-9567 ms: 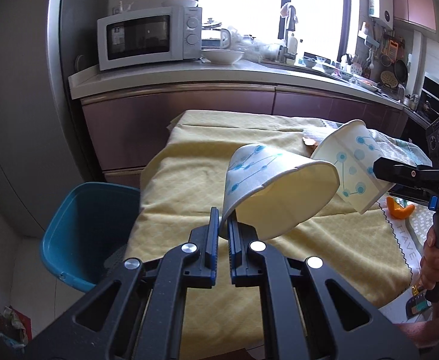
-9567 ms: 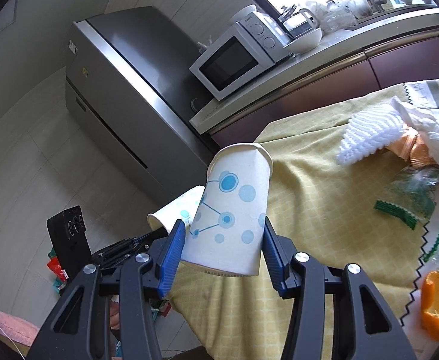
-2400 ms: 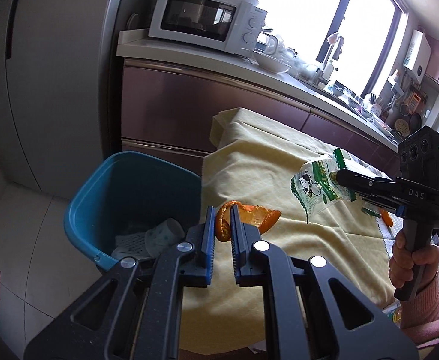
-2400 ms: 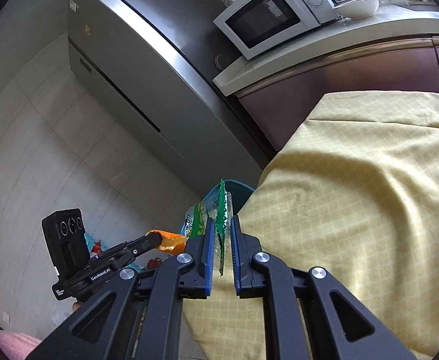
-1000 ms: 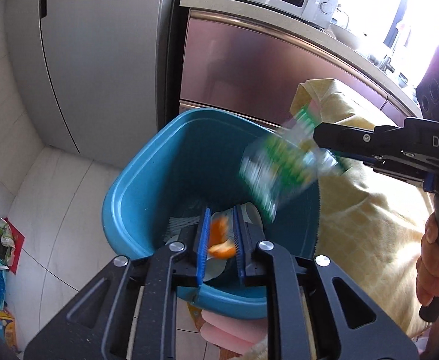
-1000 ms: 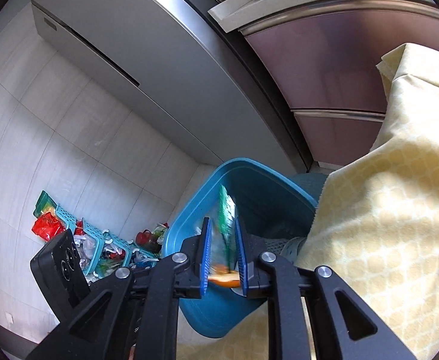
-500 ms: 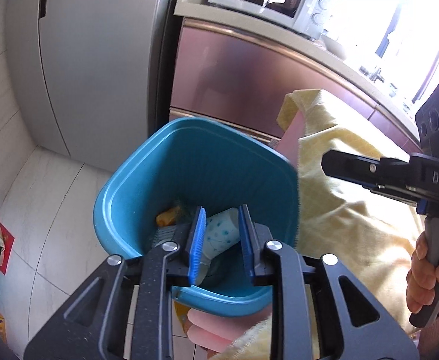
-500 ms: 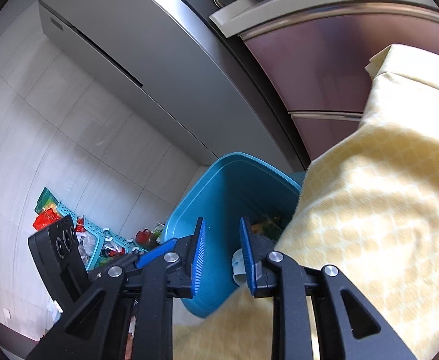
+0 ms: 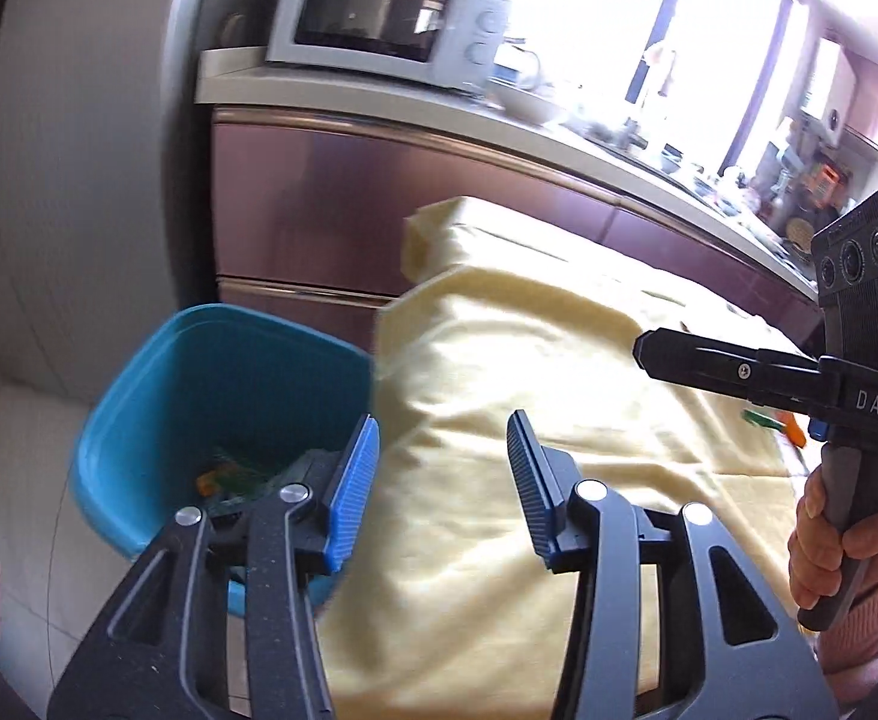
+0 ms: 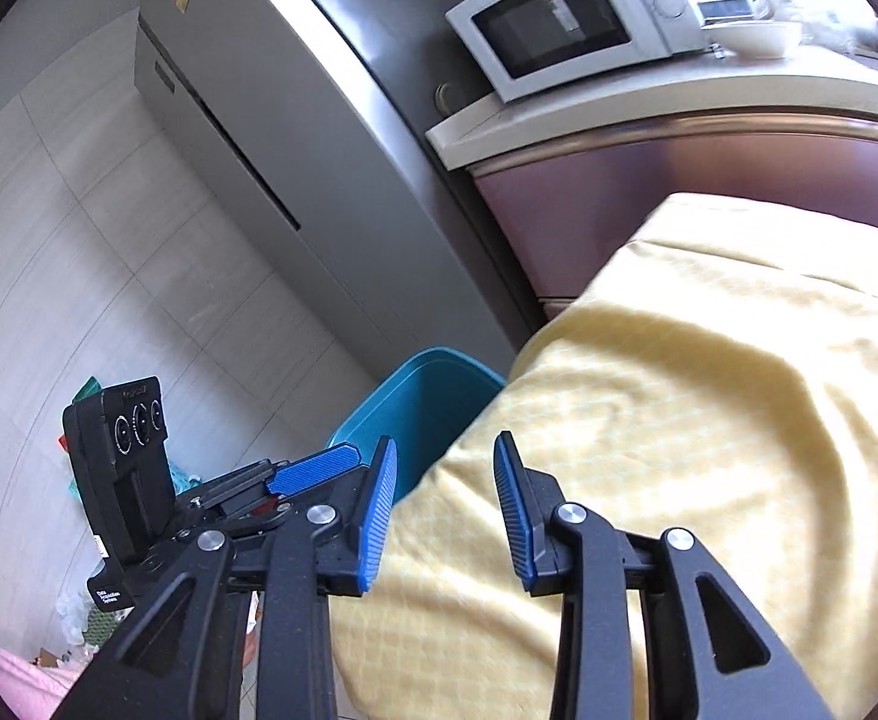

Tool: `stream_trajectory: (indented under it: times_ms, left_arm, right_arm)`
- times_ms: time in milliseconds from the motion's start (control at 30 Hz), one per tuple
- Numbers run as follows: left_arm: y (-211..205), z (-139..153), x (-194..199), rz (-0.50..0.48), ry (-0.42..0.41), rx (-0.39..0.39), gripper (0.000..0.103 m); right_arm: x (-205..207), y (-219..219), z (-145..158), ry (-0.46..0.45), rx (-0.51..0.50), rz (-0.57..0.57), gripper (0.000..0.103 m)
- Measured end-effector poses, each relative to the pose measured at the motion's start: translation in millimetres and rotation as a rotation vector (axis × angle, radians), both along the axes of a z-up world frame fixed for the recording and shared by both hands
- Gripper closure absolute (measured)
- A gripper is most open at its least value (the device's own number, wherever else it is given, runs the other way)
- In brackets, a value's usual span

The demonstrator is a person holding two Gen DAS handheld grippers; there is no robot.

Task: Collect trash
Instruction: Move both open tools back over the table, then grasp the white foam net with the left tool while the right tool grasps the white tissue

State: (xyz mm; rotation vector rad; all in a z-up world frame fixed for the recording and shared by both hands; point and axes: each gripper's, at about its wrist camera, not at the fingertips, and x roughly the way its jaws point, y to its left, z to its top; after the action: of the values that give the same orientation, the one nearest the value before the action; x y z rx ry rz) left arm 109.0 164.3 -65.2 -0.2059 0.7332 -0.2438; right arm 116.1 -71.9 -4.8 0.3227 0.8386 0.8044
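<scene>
A blue bin (image 9: 198,384) stands on the floor at the table's left end; it holds an orange peel (image 9: 210,480) and a green wrapper (image 9: 246,474). It also shows in the right wrist view (image 10: 420,396). My left gripper (image 9: 445,474) is open and empty, over the table's edge just right of the bin. My right gripper (image 10: 445,498) is open and empty above the yellow tablecloth (image 10: 709,390). In the left wrist view the right gripper (image 9: 733,369) hangs over the cloth at the right. More green and orange scraps (image 9: 775,423) lie on the far right of the table.
A brown cabinet with a white counter (image 9: 378,114) and microwave (image 9: 378,30) stands behind the table. A steel fridge (image 10: 294,138) is left of it. Bags and clutter (image 10: 78,612) lie on the tiled floor at the left.
Both grippers have opened wider and swung up and right, away from over the bin toward the table. The peel and wrapper dropped earlier now lie in the bin.
</scene>
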Motion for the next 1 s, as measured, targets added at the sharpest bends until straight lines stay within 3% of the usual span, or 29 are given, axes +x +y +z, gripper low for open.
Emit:
stream_trajectory:
  times_ms: [333, 667, 1000]
  left_arm:
    - [-107.4, 10.6, 12.1, -0.239, -0.003, -0.021, 0.059]
    - [-213.2, 14.1, 37.6, -0.422, 0.028, -0.021, 0.056]
    - [-275.6, 10.1, 77.6, -0.48, 0.111, -0.051, 0.054]
  right_arm:
    - [-24.3, -105.5, 1.5, -0.027, 0.006, -0.215, 0.069]
    - [-43.2, -203.0, -20.2, -0.005, 0.008, -0.442, 0.067]
    - [-44.3, -256.8, -25.8, -0.016, 0.022, -0.539, 0.066]
